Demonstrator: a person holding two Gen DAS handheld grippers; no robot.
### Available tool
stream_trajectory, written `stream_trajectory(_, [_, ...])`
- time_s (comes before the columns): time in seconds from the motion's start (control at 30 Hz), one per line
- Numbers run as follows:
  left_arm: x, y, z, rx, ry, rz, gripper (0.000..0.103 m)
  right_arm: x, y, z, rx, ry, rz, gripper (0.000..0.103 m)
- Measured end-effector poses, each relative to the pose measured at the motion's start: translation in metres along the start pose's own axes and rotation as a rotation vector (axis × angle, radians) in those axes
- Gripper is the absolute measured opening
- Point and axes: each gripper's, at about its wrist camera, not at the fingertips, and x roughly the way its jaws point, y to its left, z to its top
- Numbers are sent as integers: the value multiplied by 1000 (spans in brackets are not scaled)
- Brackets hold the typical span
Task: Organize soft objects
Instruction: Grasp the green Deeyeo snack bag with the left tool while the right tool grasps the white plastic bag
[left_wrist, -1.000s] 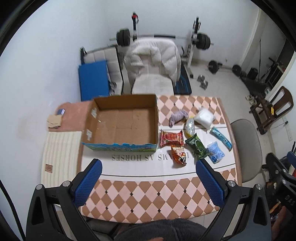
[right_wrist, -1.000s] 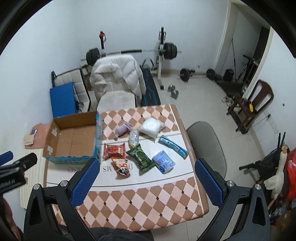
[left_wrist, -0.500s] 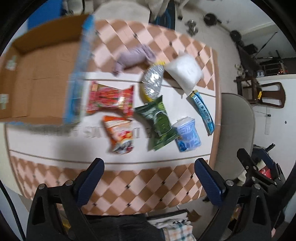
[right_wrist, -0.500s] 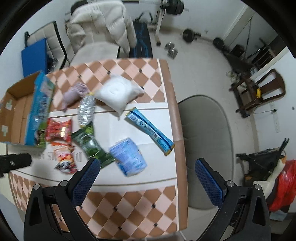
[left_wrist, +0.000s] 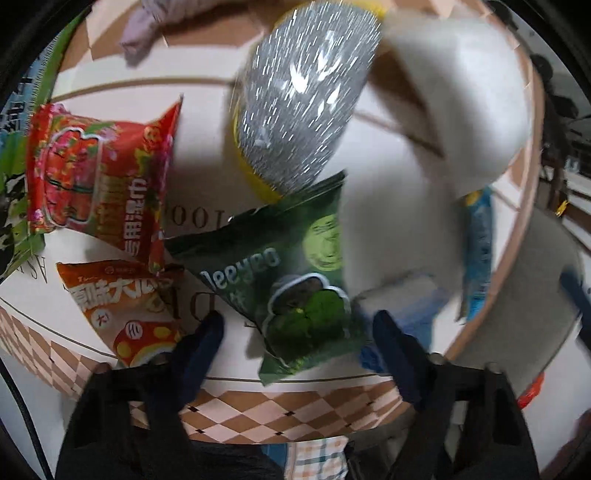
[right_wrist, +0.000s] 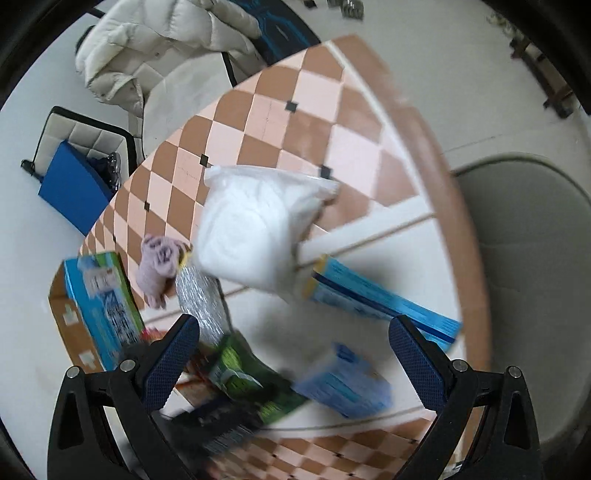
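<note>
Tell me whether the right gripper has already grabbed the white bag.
No, the right gripper is open and empty, with the white bag lying ahead of it on the table.

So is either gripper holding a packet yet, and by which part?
Nothing is held. The left gripper is closing around the lower end of the green snack bag without pressing it. The right gripper is open above the table.

Green snack bag (left_wrist: 295, 280) showing white lettering, red packet (left_wrist: 99, 177) wearing floral print, silver pouch (left_wrist: 303, 96) glinting with yellow trim, table (right_wrist: 280, 110) showing brown-and-pink diamond checks, white bag (right_wrist: 255, 225), lilac cloth (right_wrist: 157, 266).
</note>
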Motion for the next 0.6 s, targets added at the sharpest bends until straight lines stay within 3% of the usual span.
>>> stream_trajectory(0.17, [11,20,-2,1,0,82,68,43,24,34,75,53,47,103])
stream_trajectory(0.4, [23,39,-4,25,5,140,68,87,57,61,82,53,-72,100])
stream_trajectory(0.5, [13,39,2,71,-16,168,68,97,60,52,1,107,-78,86])
stream_trajectory(0.6, [4,36,-2,144,-66,216,68,96,63,35,-146,145,-142,81])
